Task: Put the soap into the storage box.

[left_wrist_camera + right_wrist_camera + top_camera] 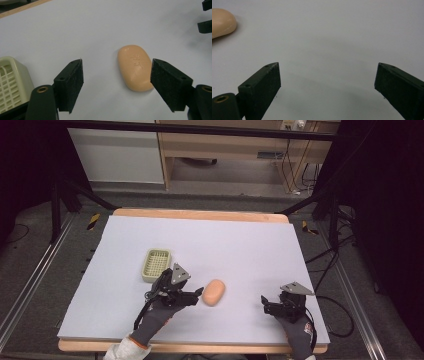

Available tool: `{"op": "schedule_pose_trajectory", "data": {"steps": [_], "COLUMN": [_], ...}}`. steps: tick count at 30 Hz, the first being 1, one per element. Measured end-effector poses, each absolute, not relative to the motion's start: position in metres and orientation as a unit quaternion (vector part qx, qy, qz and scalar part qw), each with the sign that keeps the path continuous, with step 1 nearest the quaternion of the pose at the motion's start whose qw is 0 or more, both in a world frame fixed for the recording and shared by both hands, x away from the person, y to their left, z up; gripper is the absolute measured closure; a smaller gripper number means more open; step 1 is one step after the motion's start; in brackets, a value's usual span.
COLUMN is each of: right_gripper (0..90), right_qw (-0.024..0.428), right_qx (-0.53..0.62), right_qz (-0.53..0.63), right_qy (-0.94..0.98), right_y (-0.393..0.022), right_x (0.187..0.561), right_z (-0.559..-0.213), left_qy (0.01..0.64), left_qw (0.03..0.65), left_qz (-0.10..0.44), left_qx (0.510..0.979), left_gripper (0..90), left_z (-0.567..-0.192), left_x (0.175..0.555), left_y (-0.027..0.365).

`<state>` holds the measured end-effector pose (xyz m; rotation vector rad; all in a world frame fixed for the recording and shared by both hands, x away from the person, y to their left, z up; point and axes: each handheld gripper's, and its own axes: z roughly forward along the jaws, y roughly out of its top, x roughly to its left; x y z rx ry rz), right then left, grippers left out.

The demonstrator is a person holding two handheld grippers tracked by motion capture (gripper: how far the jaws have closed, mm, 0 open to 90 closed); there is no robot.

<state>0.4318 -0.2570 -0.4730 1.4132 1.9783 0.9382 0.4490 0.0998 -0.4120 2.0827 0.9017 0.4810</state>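
Soap (135, 67) lay flat on the white table (250, 245), apparently untouched, between the wide-open, empty jaws of the left gripper (116, 77), which needed centring across the bar's narrow width before closing gently; right gripper (327, 77) stood open and empty.

Pale lavender table cover (210, 245), wooden table edge (200, 215) beyond it, wooden cabinet (225, 145) and cables (300, 175) behind.
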Motion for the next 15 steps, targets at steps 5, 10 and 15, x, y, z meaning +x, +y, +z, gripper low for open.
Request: {"op": "schedule_pose_trajectory", "data": {"steps": [5, 10, 15], "right_gripper": [7.0, 7.0, 7.0], "right_qw": [0.267, 0.267, 0.263], "right_qx": [0.521, 0.521, 0.525], "right_qz": [0.346, 0.347, 0.349], "right_qy": [0.733, 0.733, 0.73], "right_y": [-0.257, -0.258, -0.258], "right_x": [0.432, 0.432, 0.432], "right_z": [-0.473, -0.473, -0.473], "left_qy": [0.356, 0.356, 0.355], "left_qw": [0.399, 0.398, 0.397], "left_qz": [0.187, 0.18, 0.176], "left_qx": [0.824, 0.826, 0.828], "left_gripper": [25.8, 25.8, 25.6], "left_z": [-0.413, -0.415, -0.416], "left_x": [0.452, 0.455, 0.459], "left_y": [0.095, 0.09, 0.083]}}
